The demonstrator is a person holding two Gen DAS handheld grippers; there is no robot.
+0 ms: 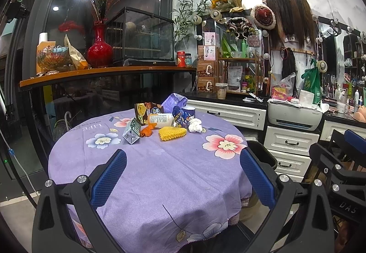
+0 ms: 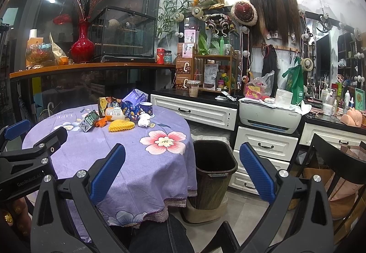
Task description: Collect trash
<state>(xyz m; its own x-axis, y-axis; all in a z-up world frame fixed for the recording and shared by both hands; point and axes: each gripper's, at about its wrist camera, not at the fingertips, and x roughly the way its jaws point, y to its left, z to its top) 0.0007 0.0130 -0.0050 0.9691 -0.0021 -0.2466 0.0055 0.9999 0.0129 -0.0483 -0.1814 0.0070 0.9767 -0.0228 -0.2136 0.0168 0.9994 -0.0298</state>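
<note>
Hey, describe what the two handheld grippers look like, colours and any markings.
Both the left gripper and the right gripper have black frames with silver bolts and blue textured pads on their fingers. White lettering reads "GenRobot.AI" on the left, "DAS" on the right.

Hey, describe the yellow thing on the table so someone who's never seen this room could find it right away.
On the round table under the purple flowered cloth, trash sits heaped at the far side. The yellow foam net lies flat at the heap's near edge, beside the crumpled white tissue. Only it is bright yellow with a honeycomb mesh.
</note>
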